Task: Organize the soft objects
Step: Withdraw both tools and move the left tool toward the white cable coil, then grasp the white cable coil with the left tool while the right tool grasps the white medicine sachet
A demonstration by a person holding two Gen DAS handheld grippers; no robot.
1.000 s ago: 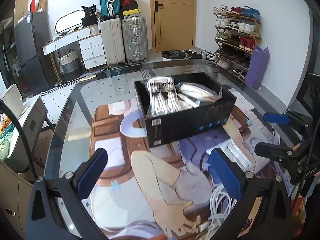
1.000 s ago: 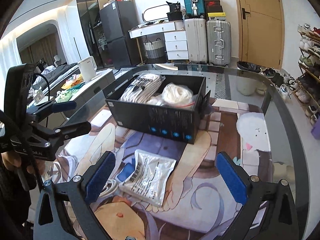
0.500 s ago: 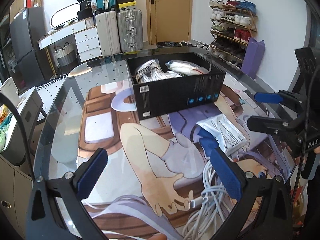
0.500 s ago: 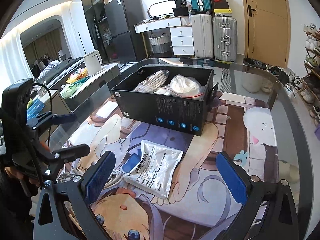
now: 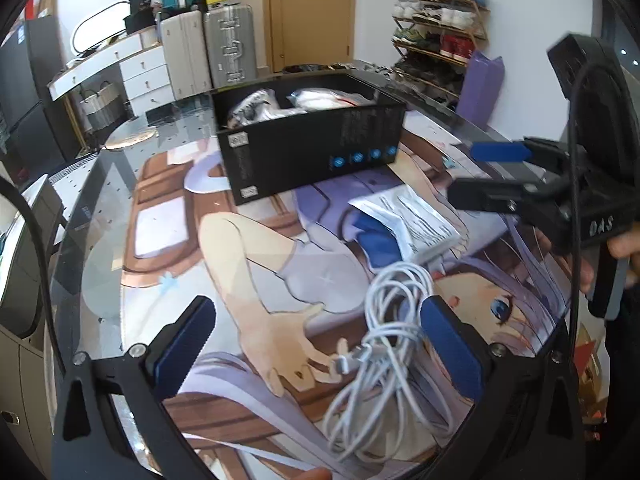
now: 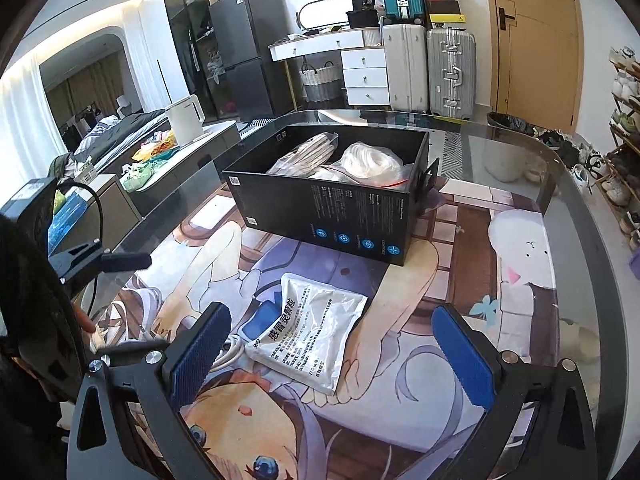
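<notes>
Hovering over the desk (image 5: 100, 216) with both grippers, I have nothing in hand yet. My left gripper (image 5: 316, 344) has its jaws spread wide and empty, with the loose coil of white charging cable (image 5: 384, 336) lying between them, closer to the right-hand pad. My right gripper (image 6: 332, 356) is equally wide and empty, above the white foil medicine pouch (image 6: 310, 338), which lies flat on the printed desk mat (image 6: 440, 360) just in front of the black cardboard box (image 6: 332, 204). The box already holds bagged soft items.

The cable is my main worry: its loops sprawl unevenly, so closing on one strand could let the rest trail, snag the pouch beside it, or catch on the box rim. The pouch is thin and slick, flat against the mat; the jaws may skid over it or shove it under the box wall. My two grippers are also near each other, so reaching together risks a collision.
</notes>
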